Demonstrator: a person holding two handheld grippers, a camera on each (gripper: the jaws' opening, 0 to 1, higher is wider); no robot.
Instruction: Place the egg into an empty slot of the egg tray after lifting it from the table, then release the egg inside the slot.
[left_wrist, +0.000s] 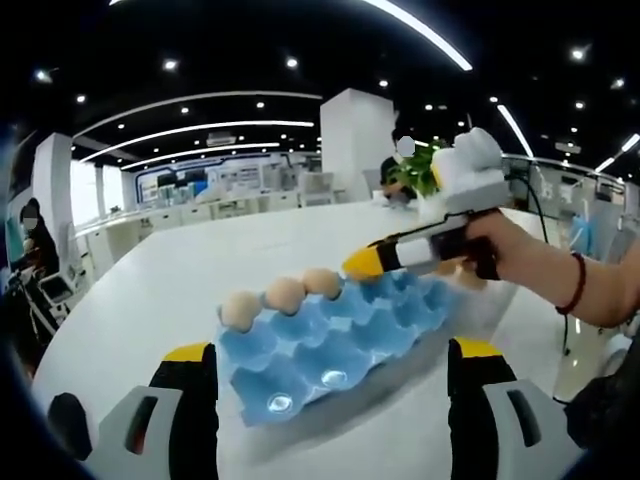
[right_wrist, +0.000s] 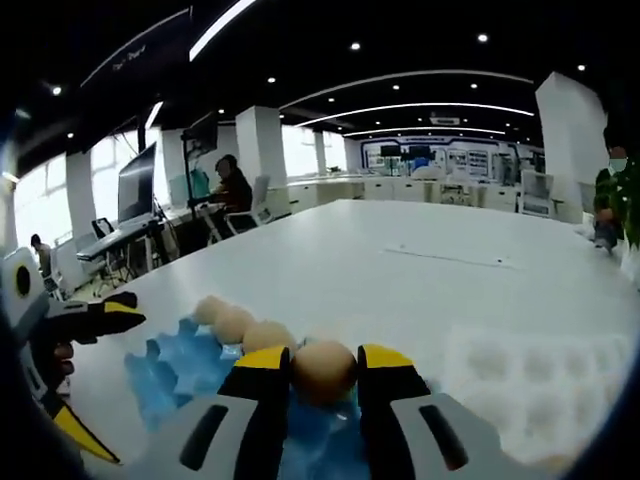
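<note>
A blue egg tray (left_wrist: 330, 335) lies on the white table (left_wrist: 200, 270) with three tan eggs (left_wrist: 285, 293) in a row along its far edge. My left gripper (left_wrist: 330, 385) is open, its jaws wide apart at the tray's near side with nothing between them. My right gripper (left_wrist: 365, 262), held by a hand, reaches in from the right over the tray's far edge. In the right gripper view, my right gripper (right_wrist: 325, 362) is shut on a tan egg (right_wrist: 325, 374), held above the blue tray (right_wrist: 170, 375) just right of the three eggs (right_wrist: 232, 323).
A white egg tray (right_wrist: 525, 390) lies on the table to the right of the blue one. The left gripper (right_wrist: 90, 320) shows at the left edge. People sit at desks (right_wrist: 232, 185) beyond the table, and a potted plant (left_wrist: 420, 165) stands at the far end.
</note>
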